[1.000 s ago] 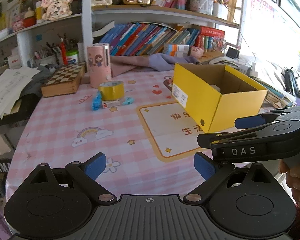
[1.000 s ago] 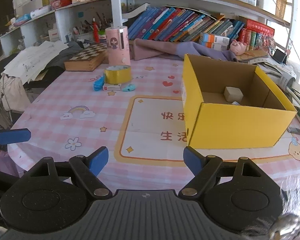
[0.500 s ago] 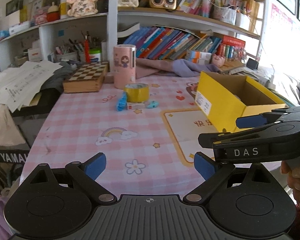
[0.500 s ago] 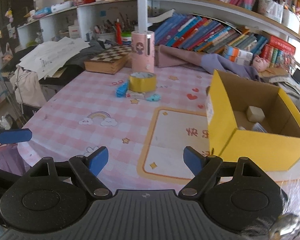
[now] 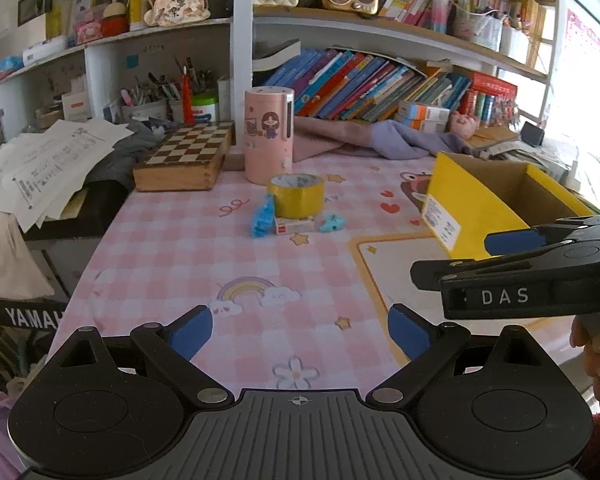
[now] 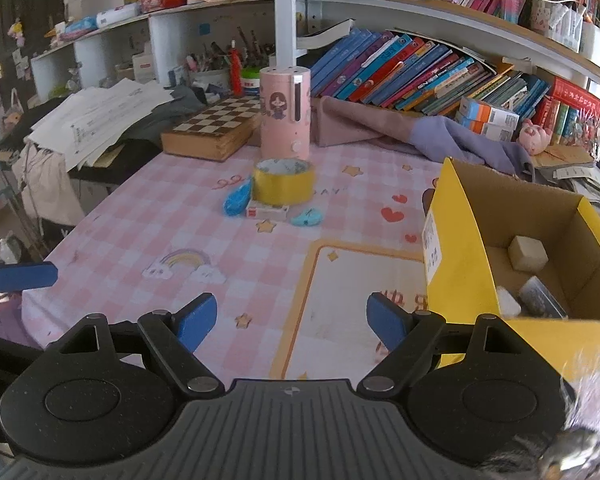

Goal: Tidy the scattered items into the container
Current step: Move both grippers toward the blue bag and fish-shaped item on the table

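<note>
Both cameras have swung left, sliding the box (image 6: 500, 248) to frame right and centring the tape (image 6: 283, 182) cluster at upper middle, as the left gripper (image 5: 300, 326) and right gripper (image 6: 292, 322), jaws apart and empty, line up on items yet to be boxed.

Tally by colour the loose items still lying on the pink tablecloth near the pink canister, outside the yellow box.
Yellow: 1, the tape roll
Blue: 2, a crumpled wrapper left of the tape and a small flat piece to its right
White and red: 1, a small flat box in front of the tape
Total: 4
</note>
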A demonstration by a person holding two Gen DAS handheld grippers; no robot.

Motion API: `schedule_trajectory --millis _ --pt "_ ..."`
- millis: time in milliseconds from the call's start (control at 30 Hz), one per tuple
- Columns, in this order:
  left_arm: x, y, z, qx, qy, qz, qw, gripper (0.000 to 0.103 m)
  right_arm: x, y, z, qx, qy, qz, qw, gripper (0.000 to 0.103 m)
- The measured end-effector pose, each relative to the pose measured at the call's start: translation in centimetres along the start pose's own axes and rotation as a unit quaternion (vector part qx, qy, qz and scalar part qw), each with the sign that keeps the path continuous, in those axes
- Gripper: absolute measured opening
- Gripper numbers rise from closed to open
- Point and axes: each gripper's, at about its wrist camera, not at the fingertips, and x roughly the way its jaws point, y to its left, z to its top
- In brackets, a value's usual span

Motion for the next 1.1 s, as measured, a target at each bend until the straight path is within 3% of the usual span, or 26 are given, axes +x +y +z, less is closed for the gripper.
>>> schedule_trajectory --millis 400,667,1100 --pt "5.5 0.7 3.4 -0.007 0.011 0.006 0.9999 0.096 6.1 -2.5 4.1 0.017 0.023 0.000 1.000 0.080" --pt "8.4 1.7 4.8 -0.001 0.030 0.017 0.9994 0.096 10.0 -3.2 5.3 0.027 0.049 0.010 0.998 0.079" --pt "12.6 3.2 7.5 -0.001 0.026 0.013 0.9996 0.096 14.1 -3.6 7.3 0.029 0.067 0.006 0.997 0.079"
